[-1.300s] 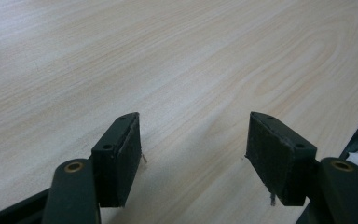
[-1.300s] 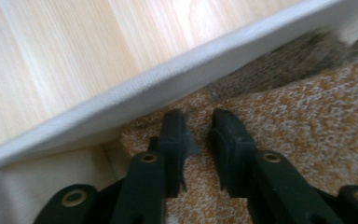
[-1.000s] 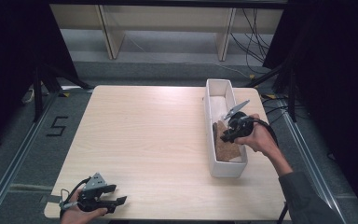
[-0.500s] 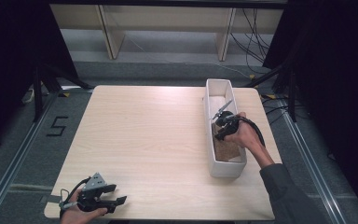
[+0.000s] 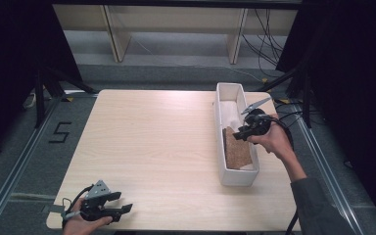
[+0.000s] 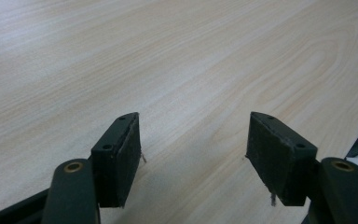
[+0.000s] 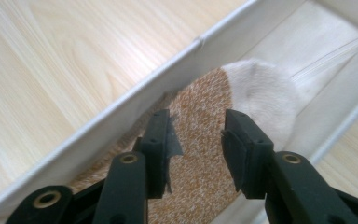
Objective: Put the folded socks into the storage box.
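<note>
Two claws are working over the broad, pale wood-grain table (image 5: 166, 147), the largest thing in the scene, which is carrying a long, narrow white plastic bin (image 5: 223, 147) near its right edge. Inside that bin a flat, cork-brown textured pad (image 5: 237, 149) is lying along the floor toward the near end, and a soft cream-white cloth piece (image 7: 265, 98) is sitting just beyond it, touching or overlapping its far edge; which of the two lies on top is hard to tell.

At the bin, the right claw (image 5: 244, 133) is hovering over the near part of the brown pad, angled down into the trough. Its jaws have just been opening and are standing apart in the right gripper view, with the pad showing between and below them but not pinched.

Near the front left corner of the table, the left claw (image 5: 120, 209) is resting low over bare wood, well apart from the bin, jaws spread wide with nothing between them.

Judging by this, the placing of the pad into the bin is finishing, and the release is being made. Next, the right claw is likely needing to lift straight clear of the bin walls without dragging the pad or snagging the cloth.
</note>
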Action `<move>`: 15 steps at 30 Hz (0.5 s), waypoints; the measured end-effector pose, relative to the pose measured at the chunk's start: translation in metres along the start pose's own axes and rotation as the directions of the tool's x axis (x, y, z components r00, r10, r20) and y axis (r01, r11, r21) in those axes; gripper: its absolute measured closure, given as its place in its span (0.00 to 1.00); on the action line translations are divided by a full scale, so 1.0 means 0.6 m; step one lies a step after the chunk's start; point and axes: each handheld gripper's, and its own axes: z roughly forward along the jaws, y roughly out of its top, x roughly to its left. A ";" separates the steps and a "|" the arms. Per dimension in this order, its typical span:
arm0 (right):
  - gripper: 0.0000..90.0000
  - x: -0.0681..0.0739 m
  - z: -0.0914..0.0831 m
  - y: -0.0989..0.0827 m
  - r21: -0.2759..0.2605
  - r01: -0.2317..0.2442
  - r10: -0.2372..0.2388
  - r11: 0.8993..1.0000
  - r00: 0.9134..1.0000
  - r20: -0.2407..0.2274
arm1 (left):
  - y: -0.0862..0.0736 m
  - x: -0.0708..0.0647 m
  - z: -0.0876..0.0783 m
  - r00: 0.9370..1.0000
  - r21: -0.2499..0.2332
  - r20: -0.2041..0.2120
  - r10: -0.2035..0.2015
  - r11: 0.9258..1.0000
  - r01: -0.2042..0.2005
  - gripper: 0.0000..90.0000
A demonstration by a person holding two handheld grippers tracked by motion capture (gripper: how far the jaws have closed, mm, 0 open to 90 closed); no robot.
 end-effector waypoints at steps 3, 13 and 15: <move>0.59 -0.003 -0.020 -0.014 -0.070 -0.006 0.002 0.998 0.999 -0.054 | 0.000 -0.001 0.000 1.000 -0.019 -0.009 -0.011 1.000 0.011 0.38; 0.33 0.023 -0.054 -0.064 -0.194 -0.137 0.114 0.971 0.985 -0.128 | -0.001 0.001 -0.001 1.000 -0.027 -0.021 -0.019 0.999 0.018 0.37; 0.29 0.033 -0.057 -0.074 -0.203 -0.157 0.132 0.967 0.983 -0.130 | -0.002 0.003 -0.003 1.000 -0.007 -0.022 0.005 1.000 -0.005 0.37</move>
